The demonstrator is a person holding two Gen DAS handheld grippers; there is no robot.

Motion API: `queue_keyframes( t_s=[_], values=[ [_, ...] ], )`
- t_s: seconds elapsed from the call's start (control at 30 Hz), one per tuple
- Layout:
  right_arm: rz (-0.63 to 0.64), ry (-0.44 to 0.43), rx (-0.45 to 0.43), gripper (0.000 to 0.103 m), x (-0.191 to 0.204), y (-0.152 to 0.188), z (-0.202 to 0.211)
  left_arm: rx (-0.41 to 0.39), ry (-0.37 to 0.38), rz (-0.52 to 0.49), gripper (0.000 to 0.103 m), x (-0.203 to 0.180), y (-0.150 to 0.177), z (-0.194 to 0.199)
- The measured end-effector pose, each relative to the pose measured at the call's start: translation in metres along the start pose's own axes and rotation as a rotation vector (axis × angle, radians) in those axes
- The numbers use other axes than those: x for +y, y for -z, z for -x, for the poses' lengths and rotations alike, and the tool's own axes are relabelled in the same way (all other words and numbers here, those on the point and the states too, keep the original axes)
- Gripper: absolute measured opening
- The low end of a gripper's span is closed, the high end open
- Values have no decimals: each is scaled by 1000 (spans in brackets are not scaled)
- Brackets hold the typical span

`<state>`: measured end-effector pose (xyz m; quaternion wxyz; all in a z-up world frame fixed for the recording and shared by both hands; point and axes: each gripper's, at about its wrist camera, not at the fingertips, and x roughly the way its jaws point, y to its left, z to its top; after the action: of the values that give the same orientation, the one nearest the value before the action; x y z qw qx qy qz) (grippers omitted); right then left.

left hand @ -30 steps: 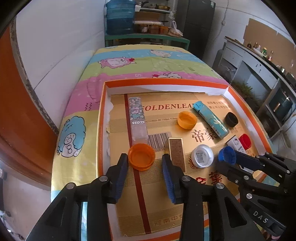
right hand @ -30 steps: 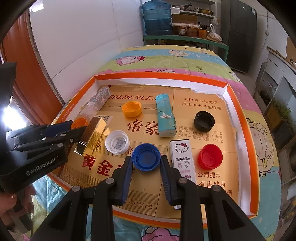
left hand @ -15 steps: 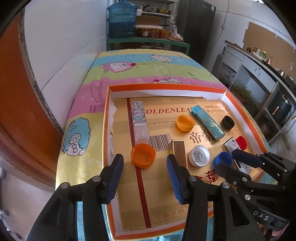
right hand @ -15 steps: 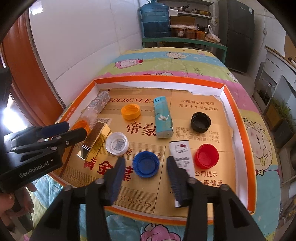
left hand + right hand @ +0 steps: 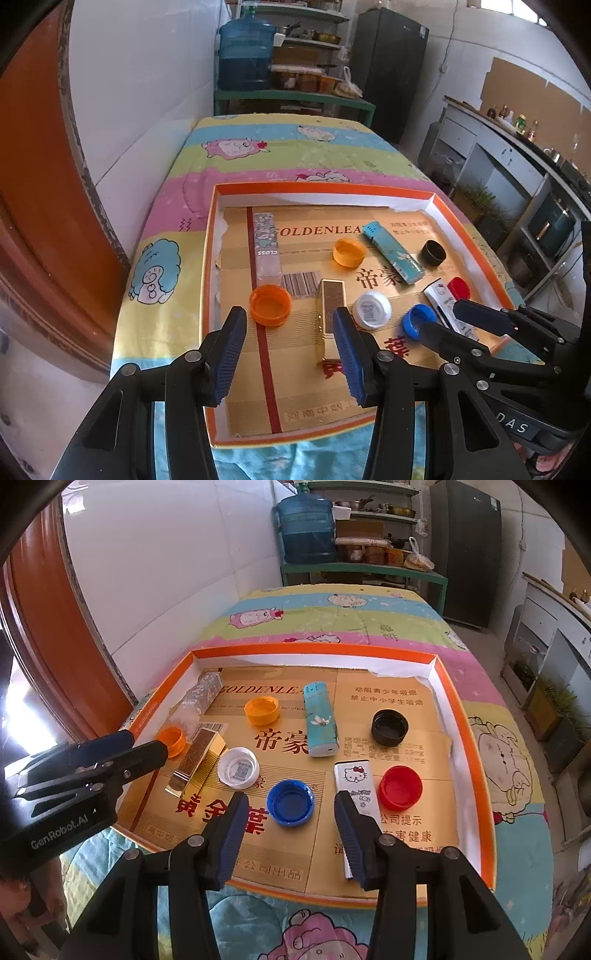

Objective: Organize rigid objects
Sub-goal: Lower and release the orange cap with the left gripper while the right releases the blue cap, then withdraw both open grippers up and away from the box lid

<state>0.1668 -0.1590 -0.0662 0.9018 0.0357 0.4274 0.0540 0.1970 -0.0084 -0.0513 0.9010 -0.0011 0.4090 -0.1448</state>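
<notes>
An orange-rimmed tray lined with gold cardboard holds loose caps and small boxes. My left gripper is open and empty, above the tray's near edge, just behind an orange cap and a gold box. My right gripper is open and empty, just behind a blue cap, with a Hello Kitty box by its right finger. A white cap, yellow cap, teal box, black cap and red cap lie further in.
A clear patterned tube lies along the tray's left side. The tray sits on a cartoon-print cloth over a table beside a white wall. A water jug and shelf stand behind; cabinets line the right.
Both grippers have pulled back and up from the tray and opened wider. The orange cap and blue cap stay on the tray, no longer between the fingers.
</notes>
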Motion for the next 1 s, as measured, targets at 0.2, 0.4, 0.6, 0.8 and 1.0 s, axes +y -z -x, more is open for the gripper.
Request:
queue_keyframes(
  t_s=[0.2, 0.4, 0.6, 0.8, 1.0],
  values=[
    [-8, 9, -13, 48, -1, 2, 8, -11, -4, -1, 50, -5, 5, 9],
    [-17, 17, -28, 48, -2, 3, 17, -28, -9, 12, 50, -6, 9, 20],
    [-29, 39, -54, 48, -3, 6, 29, -63, -50, -7, 50, -13, 14, 37],
    [-47, 66, -78, 48, -3, 10, 43, -80, -57, 3, 50, -17, 22, 52],
    [-54, 81, -99, 48, 0, 17, 59, -144, -102, 21, 50, -25, 31, 76]
  ],
)
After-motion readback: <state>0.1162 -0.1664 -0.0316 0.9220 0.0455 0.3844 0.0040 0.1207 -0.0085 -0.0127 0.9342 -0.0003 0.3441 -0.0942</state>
